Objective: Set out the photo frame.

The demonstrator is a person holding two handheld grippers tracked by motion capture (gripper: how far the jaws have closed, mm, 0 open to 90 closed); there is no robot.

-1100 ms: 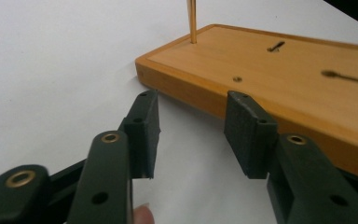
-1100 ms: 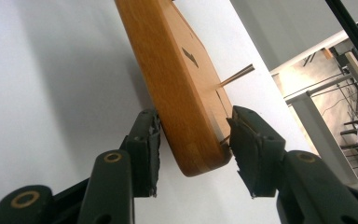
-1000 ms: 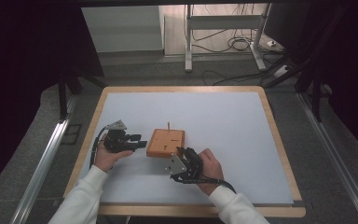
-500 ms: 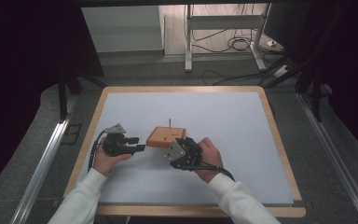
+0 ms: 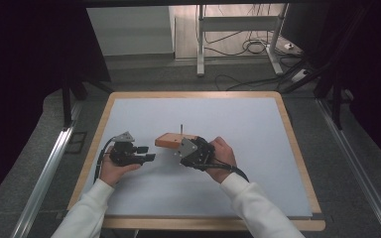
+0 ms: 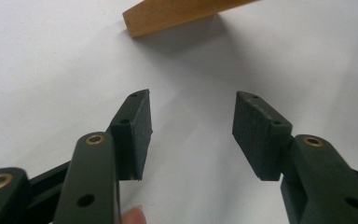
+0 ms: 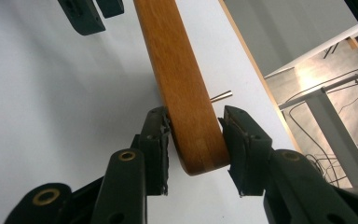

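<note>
A flat wooden block (image 5: 170,140) with a thin metal pin (image 5: 181,129) standing from its top is raised at the middle of the white board. My right gripper (image 5: 184,148) is shut on its near rounded edge. In the right gripper view both pads clamp the wooden block (image 7: 182,84) at the right gripper (image 7: 195,140), and the pin (image 7: 221,95) pokes out beside it. My left gripper (image 5: 148,157) is to the block's left, open and holding nothing. In the left gripper view the left gripper (image 6: 193,130) points toward a corner of the block (image 6: 177,14).
The white board (image 5: 228,119) has a wooden frame (image 5: 193,94) around it. Metal rails (image 5: 44,178) run along both sides of the table. A table leg and cables (image 5: 248,47) lie on the floor beyond the far edge.
My right gripper has moved up and left to the block and shut on its edge, tipping it from flat to edge-on. The left gripper has drifted slightly left.
</note>
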